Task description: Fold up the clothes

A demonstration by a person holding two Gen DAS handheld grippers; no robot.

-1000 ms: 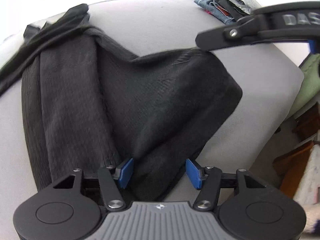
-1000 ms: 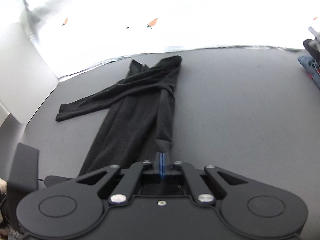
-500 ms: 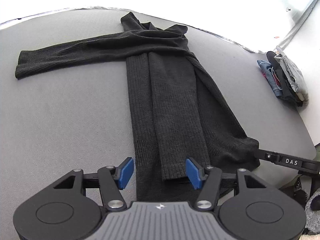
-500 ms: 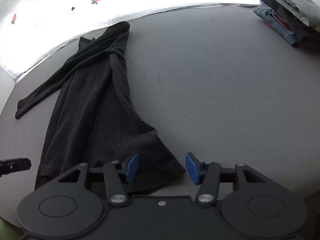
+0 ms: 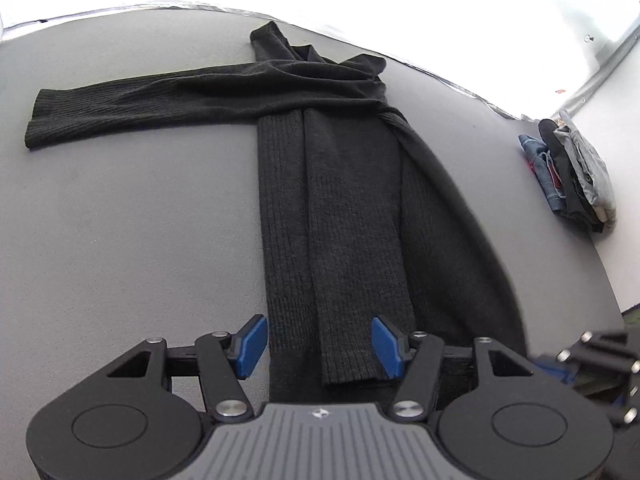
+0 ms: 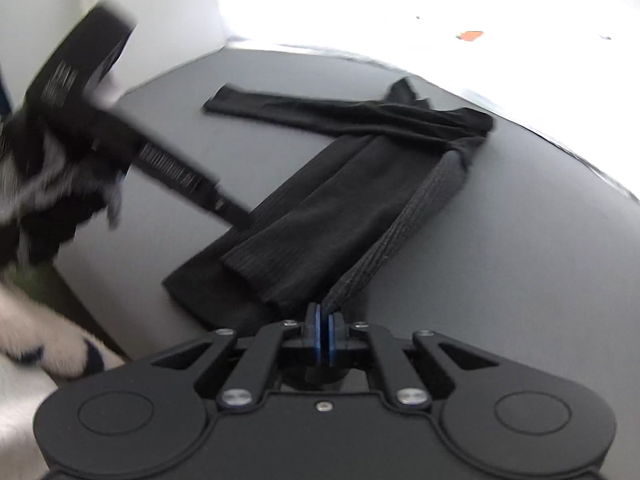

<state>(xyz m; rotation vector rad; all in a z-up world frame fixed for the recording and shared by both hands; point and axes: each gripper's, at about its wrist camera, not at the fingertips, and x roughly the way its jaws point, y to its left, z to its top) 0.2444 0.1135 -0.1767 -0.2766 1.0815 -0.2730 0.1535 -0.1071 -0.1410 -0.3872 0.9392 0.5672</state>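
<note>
The black sweater (image 5: 352, 208) lies lengthwise on the grey table (image 5: 120, 220), hem toward the near edge. One sleeve (image 5: 140, 100) stretches sideways across the top; the other sleeve (image 5: 356, 264) is laid down the body, its cuff just short of the hem. A pile of clothes (image 5: 572, 176) sits well apart at the far right edge.

The right gripper (image 6: 325, 330) has its pads pinched on the hem's right corner, and a ridge of fabric (image 6: 408, 216) rises from the table into them. The left gripper (image 5: 316, 346) hangs half open over the hem's left part, its pads (image 5: 251, 340) straddling the cuff and body without pressing anything.

The step in hand looks like taking both hem corners for the lengthwise fold. To do it well, the left gripper probably wants to come down on the left corner and catch every layer — body and laid-down cuff alike — so nothing slips loose in the lift. Then both corners should rise together and evenly toward the collar; one side alone would likely skew the body.
</note>
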